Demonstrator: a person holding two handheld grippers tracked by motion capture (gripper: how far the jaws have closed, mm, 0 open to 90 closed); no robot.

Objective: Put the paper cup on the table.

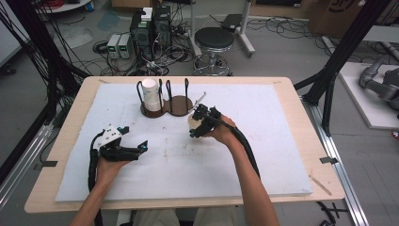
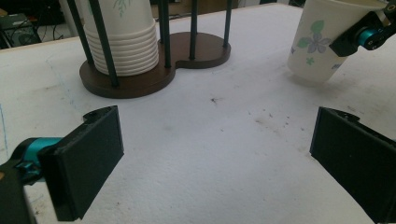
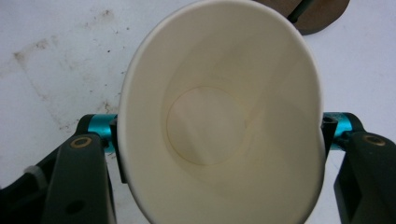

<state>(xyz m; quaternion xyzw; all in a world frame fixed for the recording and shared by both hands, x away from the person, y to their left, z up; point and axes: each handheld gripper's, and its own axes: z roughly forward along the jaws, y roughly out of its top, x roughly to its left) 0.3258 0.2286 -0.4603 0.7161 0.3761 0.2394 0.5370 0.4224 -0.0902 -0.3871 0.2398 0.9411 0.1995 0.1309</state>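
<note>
Nearest the camera, at the left, the left gripper is held low over the white mat, its jaws spread wide with nothing between them. Farther back, a stack of paper cups is seen standing in the left bay of the brown rack. To the right, a single paper cup is clamped by the right gripper, squeezed out of round, tilted, its base on the mat beside the rack.

grey floor | black stool | cables and boxes | wooden table
</note>
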